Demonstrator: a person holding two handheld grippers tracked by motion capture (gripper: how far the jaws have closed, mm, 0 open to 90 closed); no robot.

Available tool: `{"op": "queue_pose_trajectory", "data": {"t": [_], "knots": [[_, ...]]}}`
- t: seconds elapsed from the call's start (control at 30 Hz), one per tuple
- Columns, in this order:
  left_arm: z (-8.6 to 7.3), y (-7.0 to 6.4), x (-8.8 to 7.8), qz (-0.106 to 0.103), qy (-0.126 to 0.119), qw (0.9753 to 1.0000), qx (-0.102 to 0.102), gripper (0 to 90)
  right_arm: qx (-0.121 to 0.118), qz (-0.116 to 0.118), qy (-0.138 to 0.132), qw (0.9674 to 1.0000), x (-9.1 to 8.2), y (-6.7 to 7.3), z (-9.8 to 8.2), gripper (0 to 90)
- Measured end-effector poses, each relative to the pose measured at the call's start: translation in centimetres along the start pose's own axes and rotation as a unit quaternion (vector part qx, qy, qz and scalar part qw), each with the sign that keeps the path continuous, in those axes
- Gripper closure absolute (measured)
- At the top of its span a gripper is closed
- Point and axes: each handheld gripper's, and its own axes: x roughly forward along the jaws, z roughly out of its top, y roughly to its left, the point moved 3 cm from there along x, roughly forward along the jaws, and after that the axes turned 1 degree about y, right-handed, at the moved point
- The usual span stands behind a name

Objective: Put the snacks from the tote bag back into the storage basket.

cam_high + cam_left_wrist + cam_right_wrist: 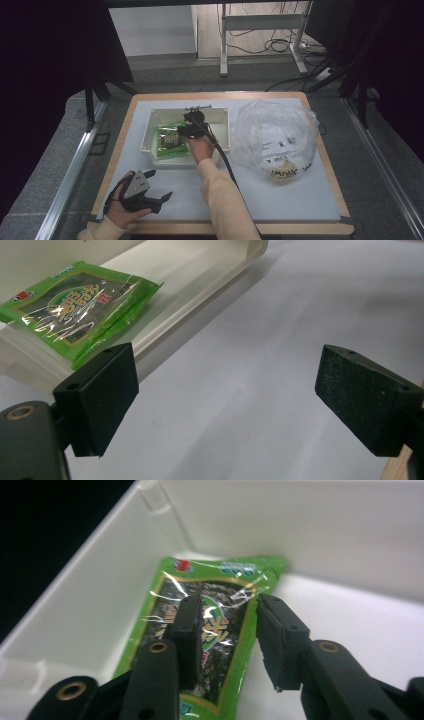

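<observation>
Right tool (pixel 186 129) inside the white bin (pixel 150 127), jaws parted just over the green seaweed packet (pixel 210 630) lying beneath them. Left tool (pixel 159 186) wide apart, empty, on the table (pixel 280 200).

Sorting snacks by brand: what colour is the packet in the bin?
Bright green with a dark centre panel, packet; clearest in the left gripper view.
</observation>
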Motion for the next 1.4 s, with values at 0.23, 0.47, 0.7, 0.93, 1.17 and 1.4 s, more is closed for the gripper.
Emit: {"op": "queue_pose_trajectory", "data": {"t": [0.23,0.47,0.7,0.93,1.17,1.4], "knots": [[-0.2,0.0,0.1,0.003,0.005,1.0,-0.001,10.1,-0.026,0.025,-0.016,0.9992,-2.6,0.1,0.6,57.2],[-0.4,0.0,0.0,0.01,0.007,0.9999,-0.004,10.2,-0.049,0.037,-0.018,0.9979,-4.2,0.3,0.7,54.2],[-0.4,0.1,0.1,0.017,0.011,0.9998,-0.002,10.2,-0.067,0.052,-0.025,0.996,-5.9,-0.6,0.4,48.2],[-0.5,0.1,0.2,0.019,0.016,0.9997,0.003,10.2,-0.088,0.067,-0.041,0.9931,-8.7,-1.9,-0.5,45.8],[-0.7,0.3,0.3,0.026,0.022,0.9994,0.004,10.2,-0.113,0.076,-0.065,0.9885,-12.7,-4.0,-2.4,43.2],[-0.8,0.3,0.5,0.033,0.018,0.9993,-0.008,10.2,-0.139,0.076,-0.085,0.9837,-15.5,-5.5,-4.7,41.7]]}}
